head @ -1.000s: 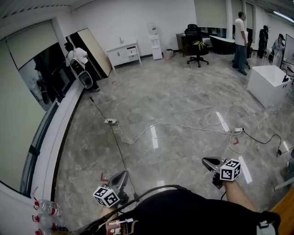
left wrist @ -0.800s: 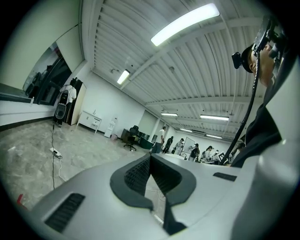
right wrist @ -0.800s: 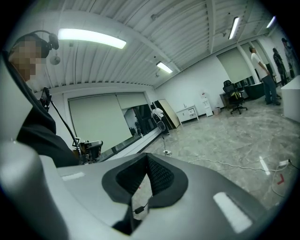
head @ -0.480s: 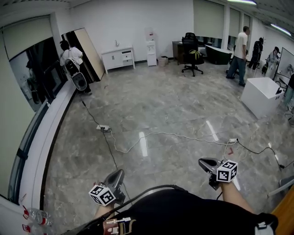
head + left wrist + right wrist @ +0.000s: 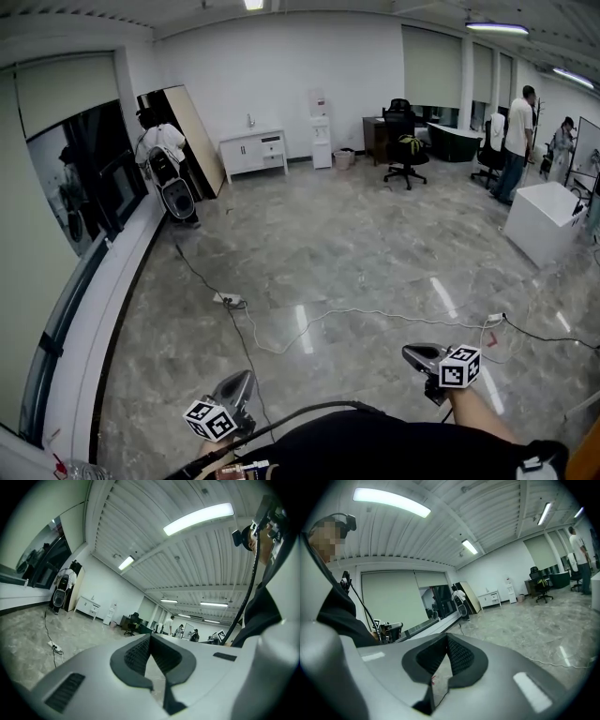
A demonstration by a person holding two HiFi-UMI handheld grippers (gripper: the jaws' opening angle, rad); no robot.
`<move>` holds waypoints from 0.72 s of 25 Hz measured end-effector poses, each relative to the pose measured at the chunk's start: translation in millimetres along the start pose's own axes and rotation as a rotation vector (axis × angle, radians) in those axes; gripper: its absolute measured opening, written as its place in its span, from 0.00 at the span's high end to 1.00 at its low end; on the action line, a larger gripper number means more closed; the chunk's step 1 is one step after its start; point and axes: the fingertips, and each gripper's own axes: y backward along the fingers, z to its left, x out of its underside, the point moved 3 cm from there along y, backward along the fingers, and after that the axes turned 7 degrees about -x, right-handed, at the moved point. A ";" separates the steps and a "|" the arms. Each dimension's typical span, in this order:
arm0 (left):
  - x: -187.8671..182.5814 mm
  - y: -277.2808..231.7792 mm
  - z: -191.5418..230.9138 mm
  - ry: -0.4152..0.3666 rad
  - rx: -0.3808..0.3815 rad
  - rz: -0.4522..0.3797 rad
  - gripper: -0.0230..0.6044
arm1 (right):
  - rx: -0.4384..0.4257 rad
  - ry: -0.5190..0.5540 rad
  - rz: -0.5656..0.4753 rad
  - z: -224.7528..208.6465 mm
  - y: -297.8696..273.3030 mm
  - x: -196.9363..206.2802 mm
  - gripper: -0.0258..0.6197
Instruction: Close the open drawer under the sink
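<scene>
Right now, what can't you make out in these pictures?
1. Cabinet, head view: too far and small to tell if a drawer is open.
2. Left gripper, head view: its handle is hidden by its cube and the black shirt.
3. Person by the window, head view: too small to tell what they carry.

Glossy grey marble floor, white walls, white cabinet, black office chair, strip lights
</scene>
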 end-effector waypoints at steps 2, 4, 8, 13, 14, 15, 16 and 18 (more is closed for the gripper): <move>-1.6 0.1 19.1 0.006 -0.022 0.003 0.97 | -0.022 0.004 0.016 -3.3 -24.2 -3.4 0.96; -4.0 -3.6 35.5 0.018 -0.043 0.000 0.97 | -0.041 0.011 0.032 -9.3 -45.1 -10.1 0.96; -4.8 -21.5 56.5 0.037 -0.075 -0.005 0.97 | -0.062 0.005 0.054 -37.7 -74.8 -21.3 0.96; -9.0 -67.4 65.8 0.026 -0.112 -0.004 0.97 | -0.110 -0.001 0.062 -92.3 -99.5 -39.7 0.96; -11.7 -80.4 66.4 0.021 -0.121 -0.010 0.97 | -0.121 0.001 0.064 -106.1 -103.3 -45.1 0.96; -15.5 -94.3 66.9 0.020 -0.130 -0.019 0.97 | -0.129 0.003 0.067 -120.5 -107.2 -51.4 0.96; -19.7 -109.2 66.6 0.024 -0.139 -0.029 0.97 | -0.135 0.005 0.069 -135.5 -110.5 -59.3 0.96; -27.4 -143.0 59.6 0.033 -0.144 -0.046 0.97 | -0.143 0.009 0.068 -167.7 -112.5 -79.6 0.96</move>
